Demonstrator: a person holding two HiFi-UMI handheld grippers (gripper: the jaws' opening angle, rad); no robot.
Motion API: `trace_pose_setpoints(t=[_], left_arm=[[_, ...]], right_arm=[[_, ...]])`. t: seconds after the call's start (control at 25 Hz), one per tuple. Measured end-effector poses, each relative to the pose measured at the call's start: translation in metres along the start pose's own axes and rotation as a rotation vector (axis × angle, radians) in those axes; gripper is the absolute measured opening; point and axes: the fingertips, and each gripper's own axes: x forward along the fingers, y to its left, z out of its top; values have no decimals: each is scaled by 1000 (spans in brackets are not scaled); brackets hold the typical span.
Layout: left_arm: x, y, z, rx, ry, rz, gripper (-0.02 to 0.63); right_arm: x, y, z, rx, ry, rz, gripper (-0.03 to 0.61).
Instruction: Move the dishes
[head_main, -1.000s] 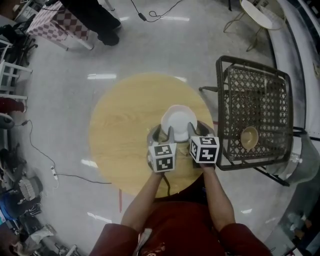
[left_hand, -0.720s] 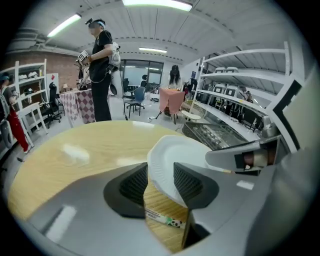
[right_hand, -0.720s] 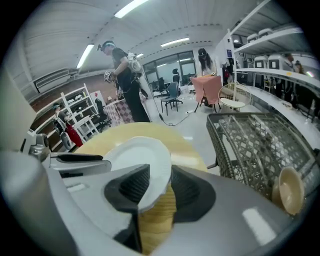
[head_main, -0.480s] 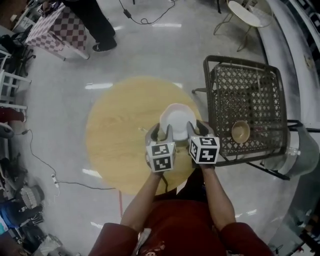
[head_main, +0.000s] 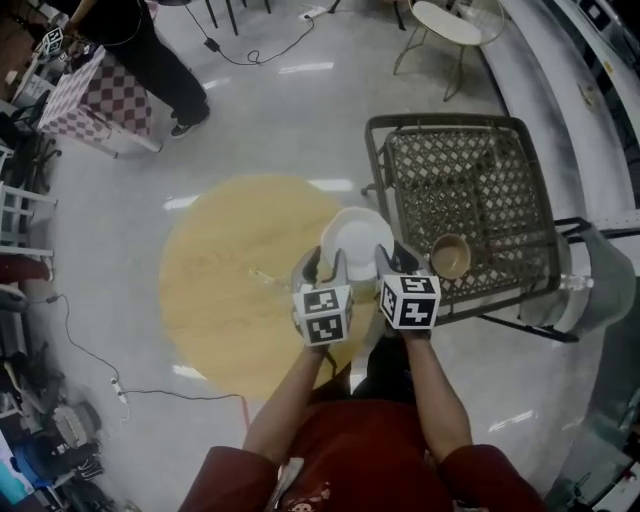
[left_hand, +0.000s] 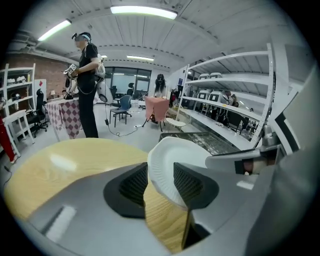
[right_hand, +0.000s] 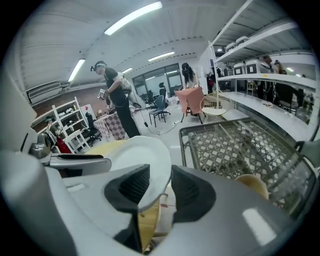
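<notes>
A white plate (head_main: 357, 240) hangs in the air over the right edge of the round wooden table (head_main: 230, 290), held on two sides. My left gripper (head_main: 325, 264) is shut on its near left rim, and my right gripper (head_main: 392, 260) is shut on its near right rim. In the left gripper view the plate (left_hand: 175, 160) rim sits tilted between the dark pads of the left gripper (left_hand: 160, 182). The right gripper view shows the plate (right_hand: 142, 152) clamped in the right gripper (right_hand: 159, 187), with the wire rack (right_hand: 235, 140) just to its right.
A dark wire rack (head_main: 440, 122) stands right of the table, with a tan bowl (head_main: 451, 256) at its near edge. A person in dark clothes (head_main: 140, 40) stands by a checkered table (head_main: 95, 90) at the far left. A chair (head_main: 445, 25) and floor cables lie beyond; shelving runs along the right.
Both grippers have lifted the plate together and carried it right, from over the table to its right edge beside the rack. The jaws kept their grip.
</notes>
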Motion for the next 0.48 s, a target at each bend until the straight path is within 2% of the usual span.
trace_pose_setpoints(t=[0.16, 0.48], left_arm=[[14, -25, 7, 26, -8, -41, 173], [26, -106, 23, 89, -21, -132, 173]], right_arm=[[-6, -28, 4, 30, -28, -35, 137], [-48, -100, 10, 95, -80, -120, 137]])
